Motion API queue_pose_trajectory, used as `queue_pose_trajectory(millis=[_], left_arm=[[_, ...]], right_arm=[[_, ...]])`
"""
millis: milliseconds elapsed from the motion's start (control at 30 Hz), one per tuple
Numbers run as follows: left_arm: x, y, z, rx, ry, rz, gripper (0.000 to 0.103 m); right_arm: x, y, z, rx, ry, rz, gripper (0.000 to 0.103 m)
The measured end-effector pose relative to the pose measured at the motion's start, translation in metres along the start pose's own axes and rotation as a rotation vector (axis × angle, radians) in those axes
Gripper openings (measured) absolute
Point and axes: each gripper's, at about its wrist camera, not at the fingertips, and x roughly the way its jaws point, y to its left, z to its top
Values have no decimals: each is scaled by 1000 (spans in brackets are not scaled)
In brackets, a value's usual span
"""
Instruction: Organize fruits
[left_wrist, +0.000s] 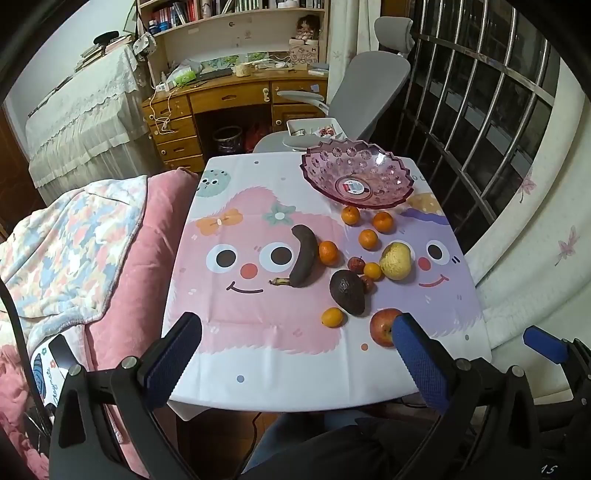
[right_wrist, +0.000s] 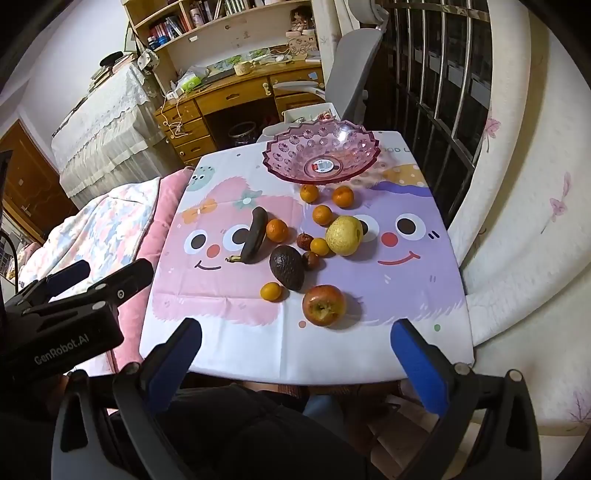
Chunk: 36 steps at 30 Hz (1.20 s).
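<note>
My left gripper (left_wrist: 295, 343) and right gripper (right_wrist: 295, 341) had black frames, silver screws, textured blue pads (left_wrist: 421, 363), and white "GenRobot.AI" lettering.

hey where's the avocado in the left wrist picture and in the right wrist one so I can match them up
Left wrist: the avocado lies right of centre, just below the middle, between the brown banana and the red apple.
Right wrist: the avocado sits near the picture's centre, above-left of the red apple.
Shared landmark: the pink bowl at the table's far edge.

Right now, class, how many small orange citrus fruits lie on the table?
6: two below the bowl at and, then. None looks hidden.
</note>
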Motion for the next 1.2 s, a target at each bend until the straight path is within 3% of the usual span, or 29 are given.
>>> queue_pose_trajectory(millis=[733, 1200], left_arm=[[15, 11, 19, -18, 14, -30, 102], [30, 23, 27, 6, -17, -60, 102]], right_arm=[[8, -2, 8, -5, 2, 0, 103], [26, 2, 18, 39, -5, -3, 103]])
